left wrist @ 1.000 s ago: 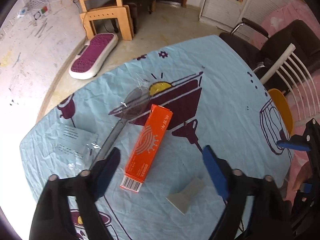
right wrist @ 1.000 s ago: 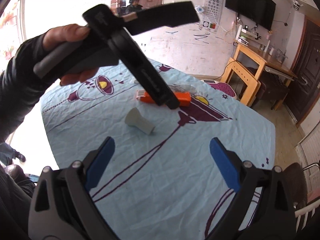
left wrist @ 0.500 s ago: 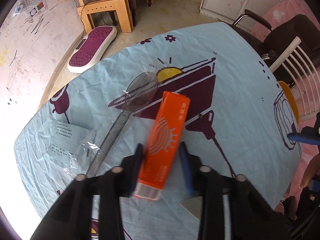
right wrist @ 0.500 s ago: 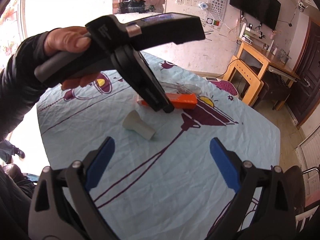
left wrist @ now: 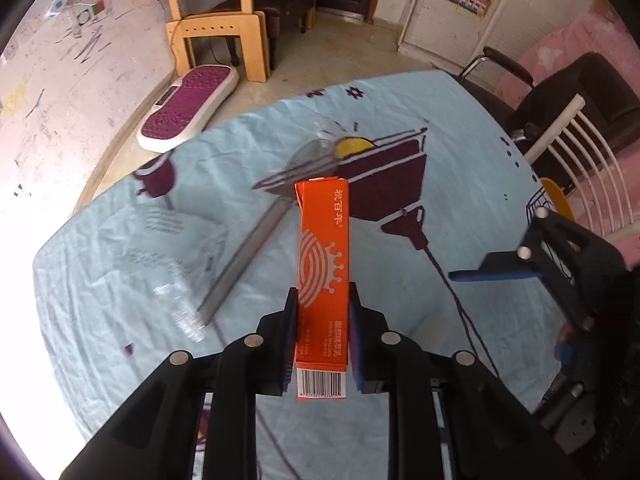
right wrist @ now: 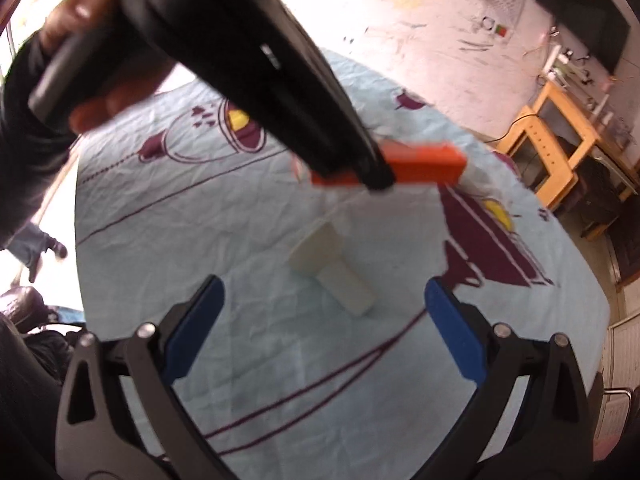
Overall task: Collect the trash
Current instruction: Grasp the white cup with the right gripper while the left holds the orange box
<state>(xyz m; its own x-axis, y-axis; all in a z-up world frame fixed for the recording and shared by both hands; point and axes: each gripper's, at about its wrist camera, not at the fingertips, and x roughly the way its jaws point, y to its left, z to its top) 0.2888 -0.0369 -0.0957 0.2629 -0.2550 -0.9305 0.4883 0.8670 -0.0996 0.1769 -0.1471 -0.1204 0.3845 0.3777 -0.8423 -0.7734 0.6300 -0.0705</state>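
Orange carton (left wrist: pixel 323 264) pinched near its barcode end by the closing fingers of the left gripper (left wrist: pixel 322 344), clear of the surface (left wrist: pixel 120 280). Likely light, thin-walled, crushable: gentle squeeze across flat faces. Right gripper (right wrist: pixel 324 320) gaping, empty, over pale tube (right wrist: pixel 332 268) mid-surface.

Orange box (right wrist: pixel 424 160) — near end hidden behind left tongs (right wrist: pixel 376 178), motion-blurred

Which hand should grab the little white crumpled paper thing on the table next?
Probably the right. The right gripper is open and empty, with the white paper piece lying just ahead between its fingers. The left gripper is busy: its jaws are closing on the orange box.
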